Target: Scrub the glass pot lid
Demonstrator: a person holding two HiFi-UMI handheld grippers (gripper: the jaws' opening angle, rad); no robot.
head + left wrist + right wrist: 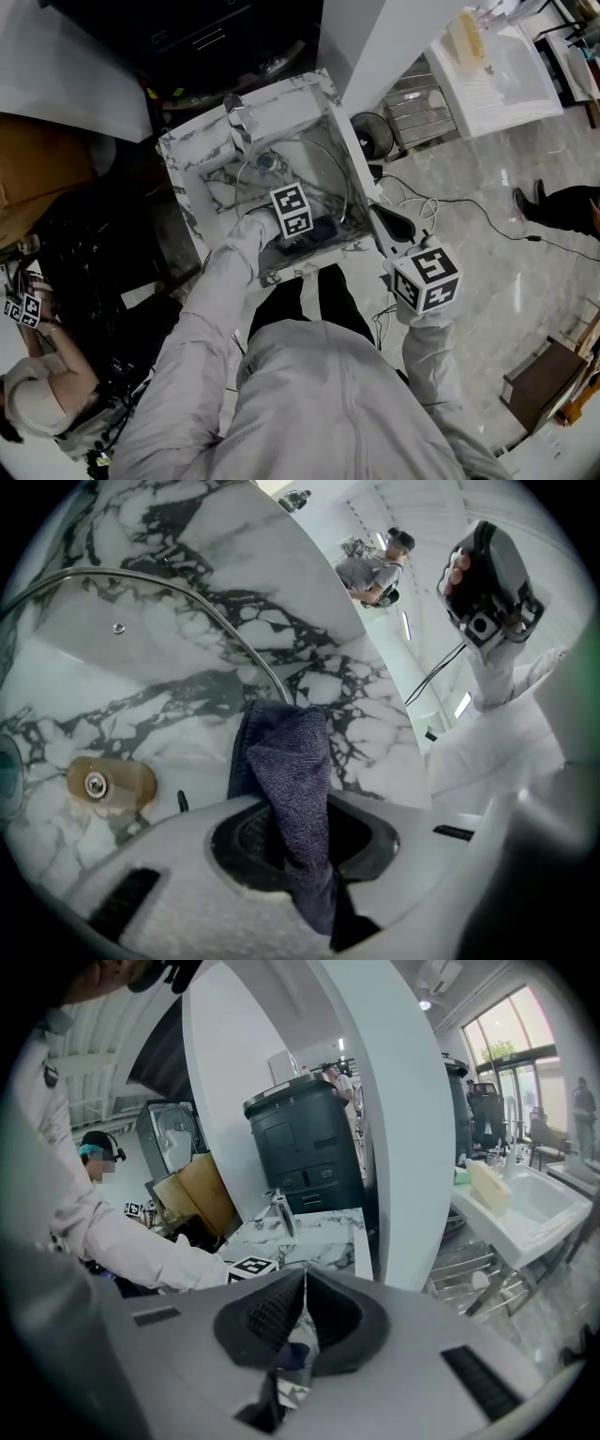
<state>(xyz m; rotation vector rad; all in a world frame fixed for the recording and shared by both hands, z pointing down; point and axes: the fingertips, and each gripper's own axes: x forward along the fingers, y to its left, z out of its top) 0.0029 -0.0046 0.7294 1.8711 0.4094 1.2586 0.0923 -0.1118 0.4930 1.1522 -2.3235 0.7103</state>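
Observation:
The glass pot lid (pixel 319 173) leans inside the marble sink (pixel 183 159); its metal rim and clear pane (pixel 141 658) fill the left gripper view, with a brownish knob (pixel 111 782) low on the left. My left gripper (pixel 307 232) is down in the sink, shut on a dark blue cloth (pixel 291 761) that lies against the lid's edge. The cloth (pixel 317 230) shows beside the marker cube. My right gripper (pixel 380 214) hovers at the sink's right rim, shut on nothing (pixel 305 1283), apart from the lid. It also appears in the left gripper view (pixel 487 583).
A faucet (pixel 239 117) stands at the sink's back left. A white pillar (pixel 394 1101) rises just right of the sink. A fan (pixel 375 136) and cables (pixel 422 202) lie on the floor. A white basin (pixel 497 66) is far right. Another person (pixel 37 394) sits at lower left.

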